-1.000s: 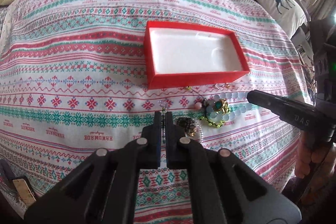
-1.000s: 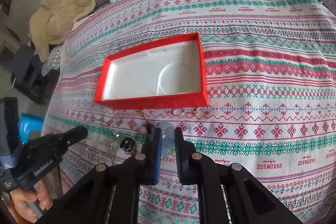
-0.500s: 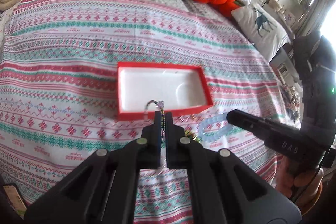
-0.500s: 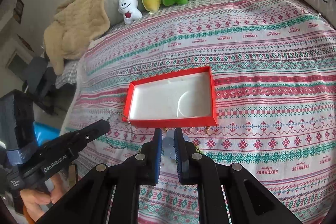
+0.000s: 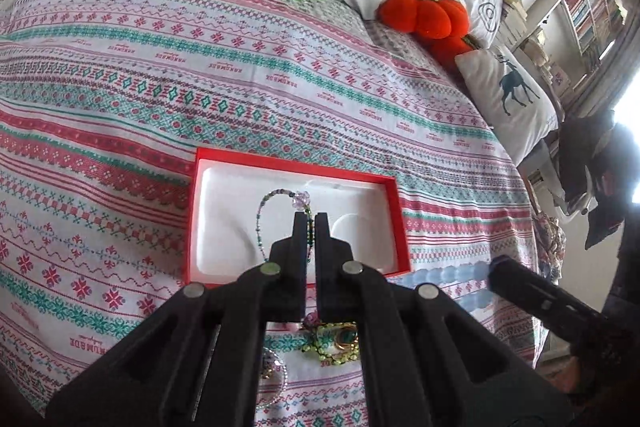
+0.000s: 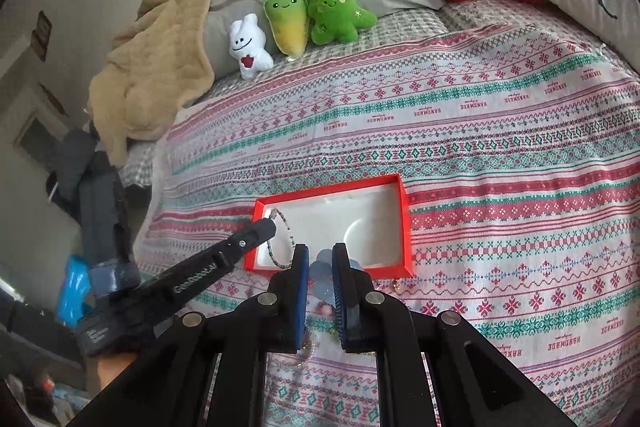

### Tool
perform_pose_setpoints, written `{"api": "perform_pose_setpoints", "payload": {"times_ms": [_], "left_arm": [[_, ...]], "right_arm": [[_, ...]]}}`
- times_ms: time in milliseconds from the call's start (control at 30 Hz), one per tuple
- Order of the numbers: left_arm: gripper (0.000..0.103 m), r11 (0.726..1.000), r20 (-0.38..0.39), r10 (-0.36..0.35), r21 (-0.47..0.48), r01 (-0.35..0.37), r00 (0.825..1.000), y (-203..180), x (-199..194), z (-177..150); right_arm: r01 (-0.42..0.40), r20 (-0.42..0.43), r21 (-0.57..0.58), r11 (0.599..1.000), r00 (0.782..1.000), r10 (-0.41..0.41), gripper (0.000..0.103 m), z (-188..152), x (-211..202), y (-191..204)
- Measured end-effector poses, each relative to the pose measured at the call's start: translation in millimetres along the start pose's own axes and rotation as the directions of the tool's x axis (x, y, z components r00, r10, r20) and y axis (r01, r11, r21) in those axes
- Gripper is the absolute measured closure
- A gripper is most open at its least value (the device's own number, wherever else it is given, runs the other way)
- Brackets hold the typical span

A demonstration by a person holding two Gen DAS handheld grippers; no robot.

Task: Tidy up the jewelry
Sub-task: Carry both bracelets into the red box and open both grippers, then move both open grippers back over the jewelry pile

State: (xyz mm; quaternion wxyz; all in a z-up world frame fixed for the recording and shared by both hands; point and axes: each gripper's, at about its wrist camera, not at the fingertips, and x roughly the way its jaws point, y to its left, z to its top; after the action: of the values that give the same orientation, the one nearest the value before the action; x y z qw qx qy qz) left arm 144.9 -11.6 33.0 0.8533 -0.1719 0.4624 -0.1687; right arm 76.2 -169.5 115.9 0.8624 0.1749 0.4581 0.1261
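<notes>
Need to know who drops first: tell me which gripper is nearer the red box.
Left. The left gripper hangs over the red box, holding a bead bracelet. The right gripper sits just short of its near wall.

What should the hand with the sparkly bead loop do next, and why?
Probably lower a little and let go. The left gripper is shut on the bead loop, which already hangs over the white inside of the red box. Opening there should drop it in. The right gripper holds a pale blue bracelet near the box's front edge.

left tool [image 5: 311, 217] pinched closed, right tool [image 6: 320, 255] narrowly parted
</notes>
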Motion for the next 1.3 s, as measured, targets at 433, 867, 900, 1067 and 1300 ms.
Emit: {"api": "perform_pose_setpoints", "payload": {"times_ms": [433, 867, 900, 1067, 1300], "left_arm": [[0.099, 0.998, -0.011, 0.056, 0.017, -0.056, 0.998, 11, 7, 0], [0.099, 1.000, -0.025, -0.003, -0.007, 0.003, 1.000, 12, 10, 3], [0.094, 1.000, -0.027, -0.005, -0.005, 0.005, 1.000, 10, 10, 3], [0.068, 1.000, -0.028, 0.014, 0.022, -0.013, 1.000, 1, 1, 2], [0.035, 0.987, -0.022, 0.097, 0.133, -0.093, 0.995, -15, -21, -10]], "right_arm": [[-0.006, 0.020, -0.063, 0.998, 1.000, 0.007, 0.091, 25, 27, 20], [0.040, -0.038, -0.025, 0.999, 0.998, -0.041, 0.090, 25, 69, -15], [0.042, -0.036, -0.020, 0.999, 0.998, -0.043, 0.086, 26, 67, -17], [0.062, -0.049, -0.043, 0.997, 0.997, -0.065, 0.082, 24, 55, -16], [0.097, -0.034, -0.079, 0.992, 0.994, -0.100, 0.042, 9, 29, -15]]}}
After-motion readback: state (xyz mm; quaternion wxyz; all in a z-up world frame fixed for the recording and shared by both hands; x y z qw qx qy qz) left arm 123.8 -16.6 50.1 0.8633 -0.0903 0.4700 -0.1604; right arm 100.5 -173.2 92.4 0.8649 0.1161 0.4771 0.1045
